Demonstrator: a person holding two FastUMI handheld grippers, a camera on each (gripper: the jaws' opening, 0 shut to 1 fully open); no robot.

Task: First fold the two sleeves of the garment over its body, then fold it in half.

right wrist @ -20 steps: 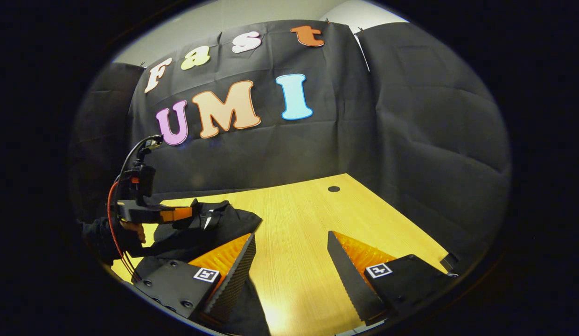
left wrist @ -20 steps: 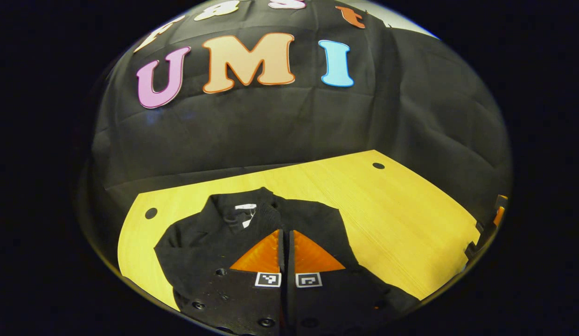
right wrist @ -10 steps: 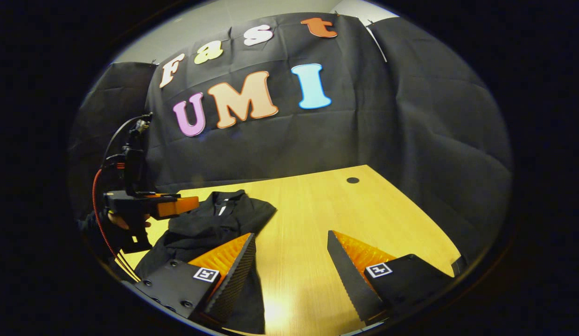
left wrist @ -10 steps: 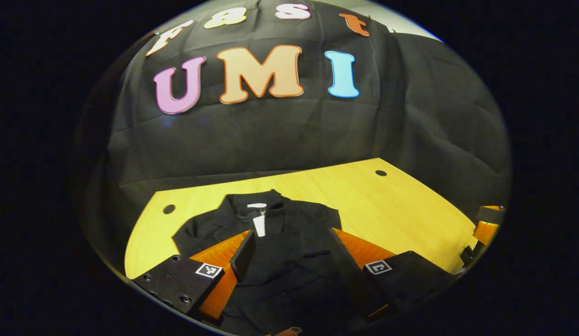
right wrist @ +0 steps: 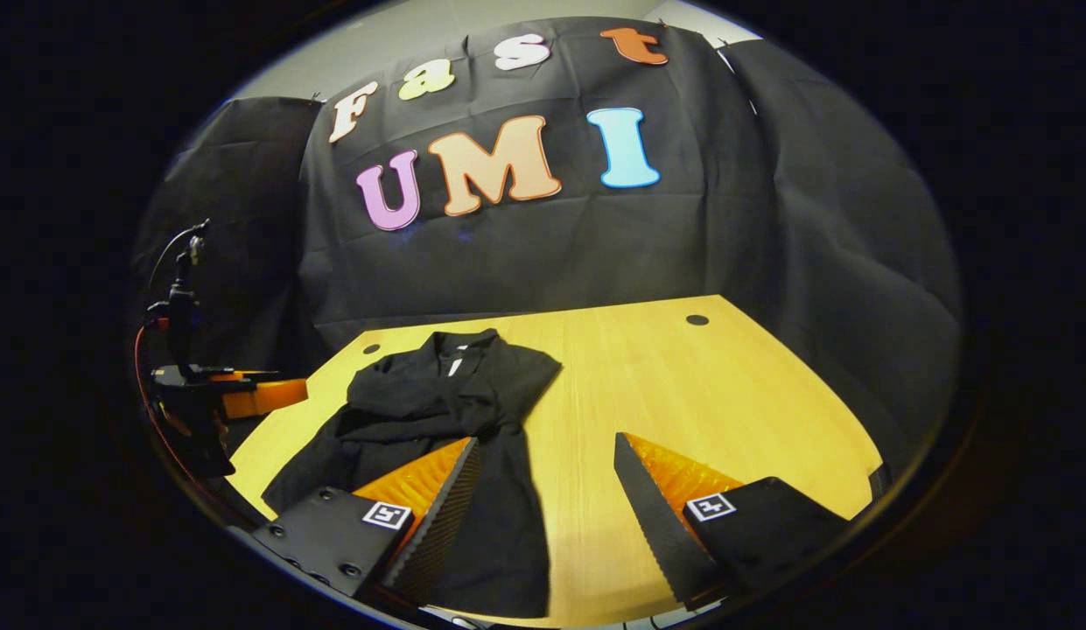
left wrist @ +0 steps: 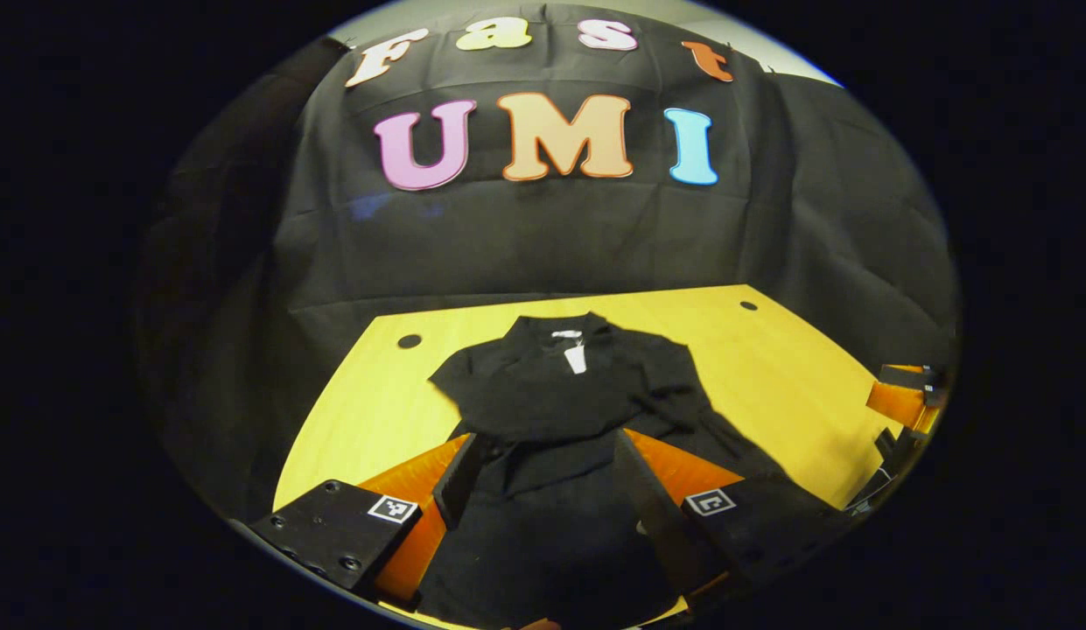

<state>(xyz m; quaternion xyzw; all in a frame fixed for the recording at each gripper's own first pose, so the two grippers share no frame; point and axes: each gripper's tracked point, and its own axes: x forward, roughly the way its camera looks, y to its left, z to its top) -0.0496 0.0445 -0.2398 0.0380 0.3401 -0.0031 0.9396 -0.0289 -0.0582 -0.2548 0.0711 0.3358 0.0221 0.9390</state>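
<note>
A black garment (left wrist: 560,394) lies on the yellow wooden table (left wrist: 770,376), collar and white tag (left wrist: 576,357) at the far end. Its sleeves are folded in across the body, and the hem reaches the near table edge. My left gripper (left wrist: 547,446) hangs open above the garment's lower half, touching nothing. In the right gripper view the garment (right wrist: 446,402) lies left of centre. My right gripper (right wrist: 547,444) is open over bare table (right wrist: 683,385) beside the garment's right edge. The left gripper (right wrist: 245,398) shows far left there, off the table's left side. The right gripper (left wrist: 901,402) shows at the far right.
The table has a small round hole near each far corner (left wrist: 409,341) (left wrist: 749,305). Black cloth walls close the booth behind and on both sides. Bare wood stretches to the right of the garment.
The left gripper was shut low over the garment a second ago; it has opened and drawn back and up. The right gripper stayed open and pulled back a little.
</note>
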